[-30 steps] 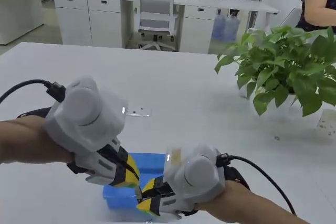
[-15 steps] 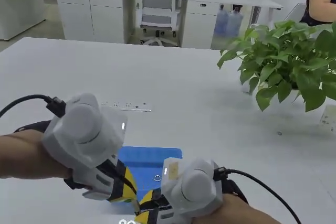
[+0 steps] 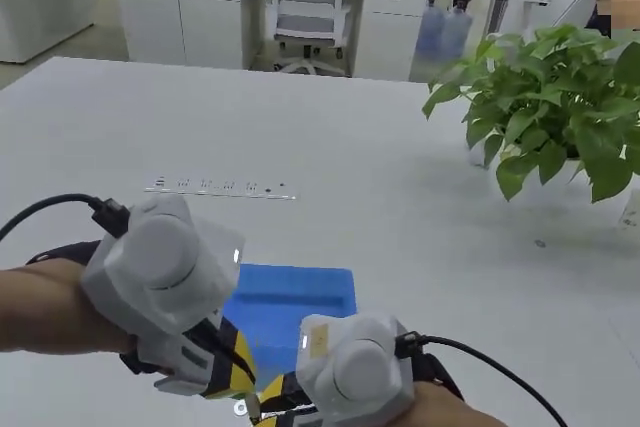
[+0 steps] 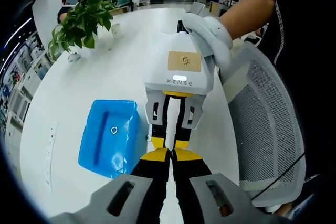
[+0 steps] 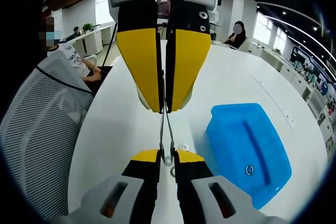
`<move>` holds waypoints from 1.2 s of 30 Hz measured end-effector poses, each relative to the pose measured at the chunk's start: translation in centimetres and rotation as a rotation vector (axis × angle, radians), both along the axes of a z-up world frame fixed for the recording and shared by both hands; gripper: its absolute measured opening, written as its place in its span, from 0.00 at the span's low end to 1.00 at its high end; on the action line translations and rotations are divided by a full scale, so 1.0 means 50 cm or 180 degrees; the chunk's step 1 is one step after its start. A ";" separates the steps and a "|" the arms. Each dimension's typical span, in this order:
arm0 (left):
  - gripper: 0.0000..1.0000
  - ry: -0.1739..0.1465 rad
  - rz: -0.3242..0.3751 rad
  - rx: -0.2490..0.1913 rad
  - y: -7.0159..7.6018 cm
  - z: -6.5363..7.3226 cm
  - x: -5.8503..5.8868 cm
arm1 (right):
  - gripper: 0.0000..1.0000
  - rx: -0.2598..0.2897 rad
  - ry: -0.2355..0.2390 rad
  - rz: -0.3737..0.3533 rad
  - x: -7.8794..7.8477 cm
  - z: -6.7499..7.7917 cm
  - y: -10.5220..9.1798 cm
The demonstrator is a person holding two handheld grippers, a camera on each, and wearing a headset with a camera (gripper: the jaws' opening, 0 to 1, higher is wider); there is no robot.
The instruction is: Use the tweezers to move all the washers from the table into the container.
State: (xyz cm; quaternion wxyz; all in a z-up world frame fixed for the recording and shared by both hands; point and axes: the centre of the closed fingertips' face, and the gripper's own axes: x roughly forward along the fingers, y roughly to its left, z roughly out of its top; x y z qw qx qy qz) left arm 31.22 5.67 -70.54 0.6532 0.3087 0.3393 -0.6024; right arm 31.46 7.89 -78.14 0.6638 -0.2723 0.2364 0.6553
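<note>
Near the table's [image 3: 420, 207] front edge, head view: the left hand-held gripper [image 3: 238, 357] and right hand-held gripper [image 3: 272, 409] meet tip to tip beside the blue container [image 3: 300, 292]. Left gripper view: one washer [image 4: 114, 129] lies inside it. Right gripper view: both jaw pairs are pinched closed on the tweezers [image 5: 167, 129]; a second washer [image 5: 183, 147] lies on the table just beside them.

right gripper [image 3: 268, 413] cropped (bottom edge), plant [image 3: 560, 97] too
</note>
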 end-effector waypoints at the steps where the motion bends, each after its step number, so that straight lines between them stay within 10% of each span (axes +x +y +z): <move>1: 0.06 0.0002 0.0001 0.0001 0.000 -0.001 0.000 | 0.12 -0.0001 0.0001 0.0000 0.000 -0.001 0.001; 36: 0.06 0.0060 0.0084 0.0031 0.008 -0.027 0.007 | 0.11 0.0049 0.0082 -0.0060 -0.001 -0.013 0.012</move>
